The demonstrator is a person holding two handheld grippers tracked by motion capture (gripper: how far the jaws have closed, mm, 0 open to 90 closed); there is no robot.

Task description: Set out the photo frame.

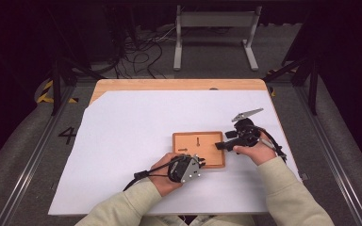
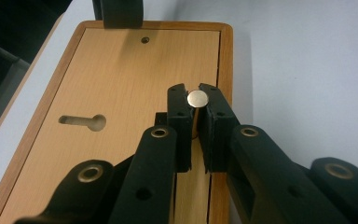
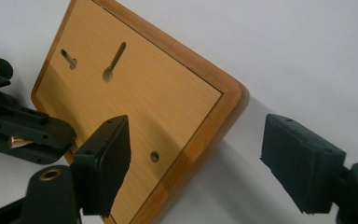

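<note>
left hand-held gripper (image 2: 195,109): pinching brass pin (image 2: 197,98) upright over wooden board (image 2: 121,84); slip risk.
right hand-held gripper (image 3: 196,158): spread, straddling board corner; board free to skid.

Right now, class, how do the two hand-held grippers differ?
The left hand-held gripper is shut on a brass pin; the right hand-held gripper stands open, holding nothing. The left sits at the wooden board's near edge; the right straddles a corner. Both have black jaws.
</note>
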